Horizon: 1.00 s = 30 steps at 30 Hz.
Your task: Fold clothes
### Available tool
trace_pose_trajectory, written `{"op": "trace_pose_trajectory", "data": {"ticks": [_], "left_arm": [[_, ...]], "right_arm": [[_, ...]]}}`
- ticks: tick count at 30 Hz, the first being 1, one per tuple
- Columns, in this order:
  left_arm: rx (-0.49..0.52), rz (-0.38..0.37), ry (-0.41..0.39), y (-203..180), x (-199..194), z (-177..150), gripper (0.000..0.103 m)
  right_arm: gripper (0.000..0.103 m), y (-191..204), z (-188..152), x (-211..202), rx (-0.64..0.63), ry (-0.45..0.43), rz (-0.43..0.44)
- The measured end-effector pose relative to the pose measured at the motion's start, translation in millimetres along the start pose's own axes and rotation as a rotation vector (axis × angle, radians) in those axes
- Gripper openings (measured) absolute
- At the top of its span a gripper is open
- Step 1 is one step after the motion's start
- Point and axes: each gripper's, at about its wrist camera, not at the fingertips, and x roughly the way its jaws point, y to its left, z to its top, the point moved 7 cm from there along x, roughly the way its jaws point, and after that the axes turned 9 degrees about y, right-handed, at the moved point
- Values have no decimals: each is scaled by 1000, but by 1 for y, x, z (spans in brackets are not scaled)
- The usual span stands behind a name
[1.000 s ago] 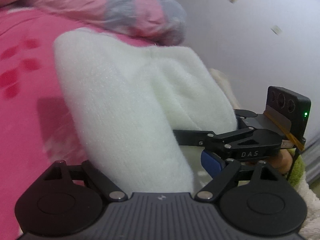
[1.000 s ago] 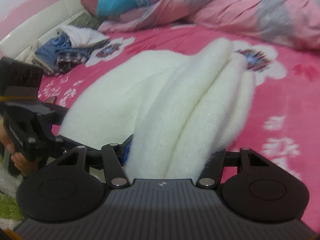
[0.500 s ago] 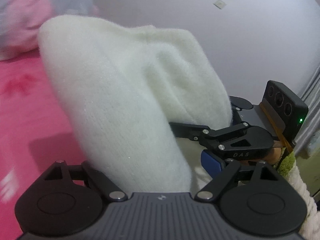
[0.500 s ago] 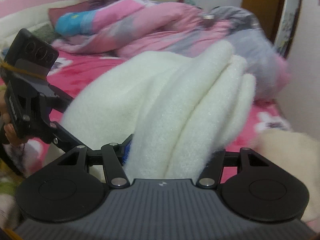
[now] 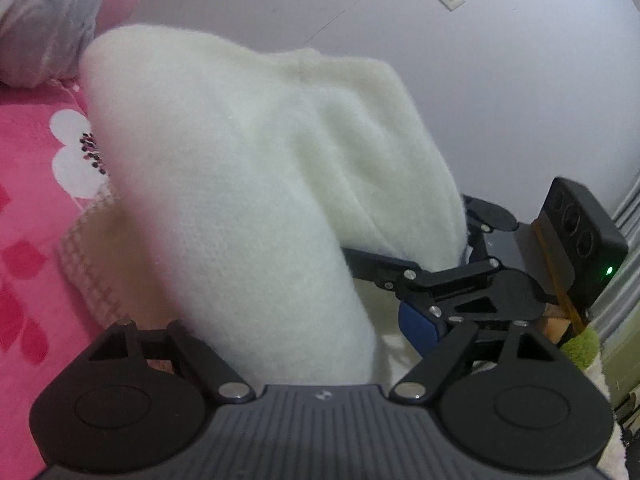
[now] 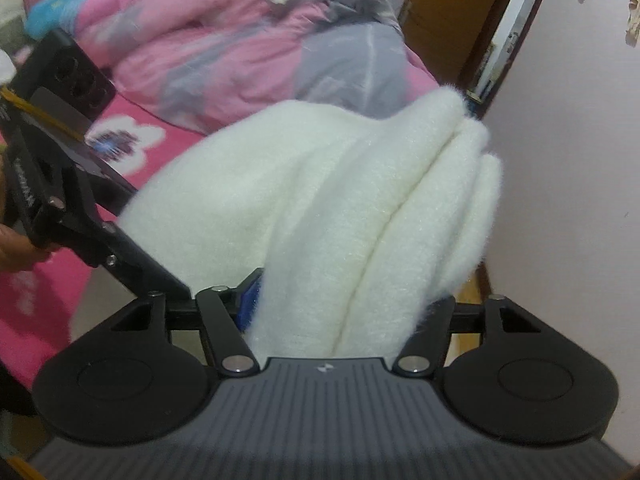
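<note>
A thick folded white garment (image 5: 248, 208) fills the middle of both wrist views, held up off a pink bed (image 5: 28, 216).

The left gripper (image 5: 280, 344) has the bundle between its fingers, and its jaws are closing on it. The right gripper (image 6: 332, 312) also has the folded layers between its fingers; its jaws are opening, though the fabric still fills the gap and touches both sides.

No containers are in view. The only writing is on the side of the other gripper in each view, and it is too blurred to read.

The bed sheet is bright pink with white flowers (image 5: 74, 156). A crumpled pink and grey quilt (image 6: 224, 52) lies behind the garment. A pale knitted cloth (image 5: 92, 256) lies on the sheet under the bundle. A brown door frame (image 6: 452, 16) and a plain wall (image 6: 568, 200) stand to the right. The garment hides both grippers' fingertips and most of the bed.
</note>
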Motion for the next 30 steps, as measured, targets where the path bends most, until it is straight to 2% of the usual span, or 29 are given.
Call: {"op": "trace_pose_trajectory", "data": {"ticks": [3, 5, 7, 8, 10, 12, 16, 17, 19, 20, 21, 24, 25, 27, 30], "left_arm": [[-25, 8, 24, 18, 25, 0, 82], [-24, 27, 26, 30, 37, -3, 81], [-22, -2, 19, 39, 43, -4, 81], [-27, -25, 17, 41, 44, -5, 82], [-22, -40, 20, 41, 44, -7, 83], [-10, -28, 20, 40, 46, -6, 84], [-26, -14, 24, 43, 50, -6, 86], [-29, -15, 26, 46, 50, -5, 86], [-41, -21, 25, 49, 47, -6, 86], [-48, -25, 23, 51, 44, -8, 86], [-55, -30, 21, 47, 43, -10, 86], [-68, -39, 15, 47, 34, -11, 86], [-69, -37, 12, 51, 31, -7, 86], [-75, -13, -10, 58, 22, -3, 86], [-114, 33, -67, 69, 2, -3, 86]], "right_arm": [[69, -20, -6, 25, -7, 42, -6], [77, -31, -13, 48, 11, 70, -17], [84, -42, -27, 66, 69, 73, -20], [90, -49, -33, 72, 117, 61, -12], [102, -59, -41, 74, 178, -3, -52], [102, -65, -41, 68, 191, -71, -138], [102, -86, -51, 39, 342, -201, -281], [102, -92, -58, 26, 421, -246, -309], [102, -98, -85, -3, 654, -352, -301], [102, -100, -101, -17, 775, -406, -286], [102, -98, -121, -29, 918, -471, -222], [102, -70, -184, -32, 1284, -588, 60], [102, -58, -201, -28, 1372, -607, 137], [102, -30, -225, -13, 1491, -617, 254], [102, 1, -233, 11, 1588, -610, 420]]}}
